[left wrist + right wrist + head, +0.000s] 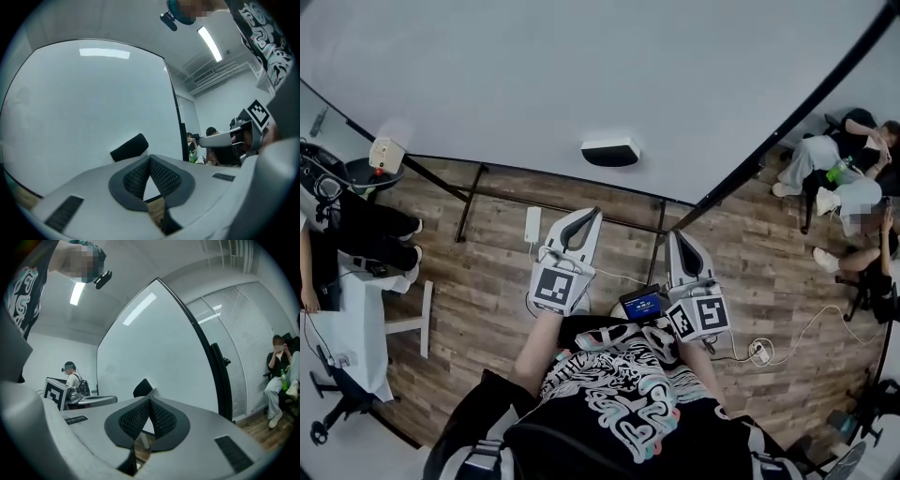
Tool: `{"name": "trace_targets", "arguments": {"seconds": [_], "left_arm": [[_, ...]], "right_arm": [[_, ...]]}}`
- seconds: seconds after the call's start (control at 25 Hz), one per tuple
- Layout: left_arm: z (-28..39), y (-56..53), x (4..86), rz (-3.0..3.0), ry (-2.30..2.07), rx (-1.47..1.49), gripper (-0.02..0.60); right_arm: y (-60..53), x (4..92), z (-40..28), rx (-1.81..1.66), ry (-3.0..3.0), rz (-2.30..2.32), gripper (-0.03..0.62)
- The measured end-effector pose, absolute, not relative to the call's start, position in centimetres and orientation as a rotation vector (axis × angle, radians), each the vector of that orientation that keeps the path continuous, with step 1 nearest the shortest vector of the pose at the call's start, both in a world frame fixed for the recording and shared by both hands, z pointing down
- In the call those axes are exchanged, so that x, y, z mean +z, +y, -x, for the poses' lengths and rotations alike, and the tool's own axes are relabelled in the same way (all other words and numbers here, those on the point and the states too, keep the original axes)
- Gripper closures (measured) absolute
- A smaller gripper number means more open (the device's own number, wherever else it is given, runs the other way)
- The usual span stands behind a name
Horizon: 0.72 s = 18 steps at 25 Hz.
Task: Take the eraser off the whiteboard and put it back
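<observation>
A big whiteboard (581,66) stands on a wooden floor (478,281). A white desk (356,309) is at the left, and people (825,159) sit at the right. The left gripper (592,214) and the right gripper (679,234) point at the board, side by side, not touching it. The jaws of these 2 are pressed together and hold nothing. A white box (532,225) lies by the left one. The eraser (610,152) sticks on the board, just past their tips.
</observation>
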State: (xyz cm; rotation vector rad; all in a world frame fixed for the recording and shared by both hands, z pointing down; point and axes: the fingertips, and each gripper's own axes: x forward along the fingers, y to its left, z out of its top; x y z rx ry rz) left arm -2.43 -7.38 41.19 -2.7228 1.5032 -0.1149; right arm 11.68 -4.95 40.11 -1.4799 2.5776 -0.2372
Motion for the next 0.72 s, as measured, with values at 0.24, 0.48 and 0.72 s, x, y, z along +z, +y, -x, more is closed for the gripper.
{"name": "trace_targets", "arguments": {"seconds": [0.24,0.48,0.72], "left_arm": [[3.7,-8.8,40.9,2.694,1.497,-0.111,0.57],[4.9,-9.2,41.4,2.699,1.477,-0.139,0.569],[6.7,-10.0,41.8,2.696,1.507,-0.148,0.569]], "right_arm": [[-5.6,39.7,-10.8,-0.217,2.551,1.522,0.58],[-6.2,40.1,-9.4,-0.215,2.548,1.544,0.58],[-6.4,40.0,-8.5,-0.201,2.551,1.566,0.58]]}}
